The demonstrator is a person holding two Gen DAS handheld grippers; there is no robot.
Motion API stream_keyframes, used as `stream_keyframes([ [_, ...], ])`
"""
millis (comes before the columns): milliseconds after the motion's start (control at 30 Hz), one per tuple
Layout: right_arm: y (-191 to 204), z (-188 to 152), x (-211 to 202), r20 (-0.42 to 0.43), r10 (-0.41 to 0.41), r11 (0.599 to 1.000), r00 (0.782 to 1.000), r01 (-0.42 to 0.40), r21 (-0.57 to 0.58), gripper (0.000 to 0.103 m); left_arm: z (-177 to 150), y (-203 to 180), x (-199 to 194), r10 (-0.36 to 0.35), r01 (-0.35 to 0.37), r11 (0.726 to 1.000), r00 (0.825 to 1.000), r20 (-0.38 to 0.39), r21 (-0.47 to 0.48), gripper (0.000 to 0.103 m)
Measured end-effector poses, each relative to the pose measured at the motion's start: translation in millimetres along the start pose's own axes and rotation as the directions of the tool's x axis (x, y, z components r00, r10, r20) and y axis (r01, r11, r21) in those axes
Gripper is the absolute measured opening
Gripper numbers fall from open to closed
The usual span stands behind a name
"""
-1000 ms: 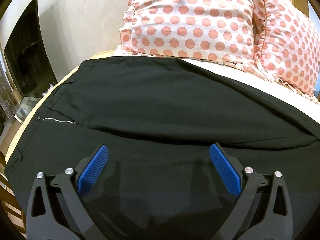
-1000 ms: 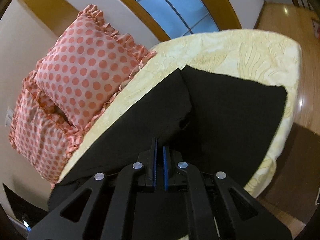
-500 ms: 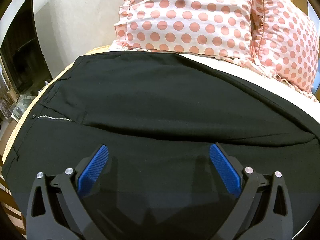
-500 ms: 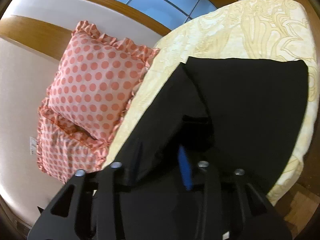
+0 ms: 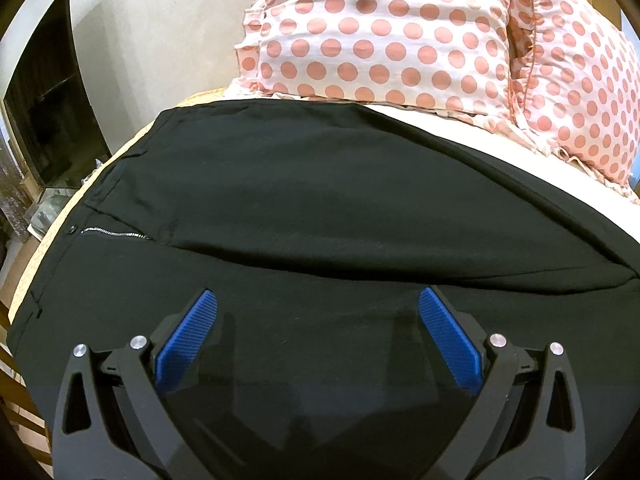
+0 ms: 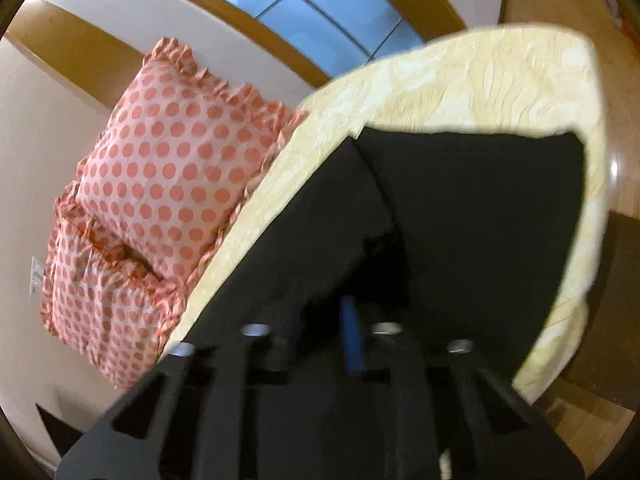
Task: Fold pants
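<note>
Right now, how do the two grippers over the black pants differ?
The left gripper has its jaws wide open with nothing between them; the right gripper has just been closing its jaws, and a fold of the pants seems caught between them. The left gripper's view is sharp, the right gripper's blurred. Both have black frames and blue pads.

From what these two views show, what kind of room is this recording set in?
Most likely a bedroom. Black pants lie spread on a bed with a pale yellow patterned cover, two pink polka-dot ruffled pillows rest against the wall, and an arched window sits above.
</note>
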State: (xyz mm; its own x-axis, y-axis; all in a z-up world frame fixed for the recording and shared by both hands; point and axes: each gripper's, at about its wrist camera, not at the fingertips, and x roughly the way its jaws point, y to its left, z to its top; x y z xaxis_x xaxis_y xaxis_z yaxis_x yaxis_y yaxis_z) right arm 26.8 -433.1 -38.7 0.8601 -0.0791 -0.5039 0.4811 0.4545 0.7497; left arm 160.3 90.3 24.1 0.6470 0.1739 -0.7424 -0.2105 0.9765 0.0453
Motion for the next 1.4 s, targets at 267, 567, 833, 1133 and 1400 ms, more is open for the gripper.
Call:
stream_keyframes([
  [267,-3,38,-30,0.096,0.215,0.972,0.972,-0.223,0.079,0.001,-2,3,3,-0.025,0.025,1.0,1.0,-0.017,-0.006,0.101],
  [567,-37,12,-47,0.053,0.105,0.99,0.993,-0.11,0.093,0.001,-4,12,-13,-0.127,0.129,0.991,0.99,0.067,-0.024,0.101],
  [833,-39,8,-38,0.032,0.057,0.996,0.998,-0.059,0.061,0.001,37,53,-39,-0.129,0.138,0.989,0.979,0.155,-0.053,0.101],
  [1133,-38,7,-37,0.013,0.021,1.0,1.0,-0.021,0.012,0.0,151,42,47,-0.069,0.068,0.994,0.998,-0.01,-0.088,0.101],
  [1400,-36,9,-36,-0.01,0.014,1.0,1.0,-0.014,0.009,0.001,182,59,138,-0.078,0.026,0.97,0.975,-0.207,-0.24,0.067],
])
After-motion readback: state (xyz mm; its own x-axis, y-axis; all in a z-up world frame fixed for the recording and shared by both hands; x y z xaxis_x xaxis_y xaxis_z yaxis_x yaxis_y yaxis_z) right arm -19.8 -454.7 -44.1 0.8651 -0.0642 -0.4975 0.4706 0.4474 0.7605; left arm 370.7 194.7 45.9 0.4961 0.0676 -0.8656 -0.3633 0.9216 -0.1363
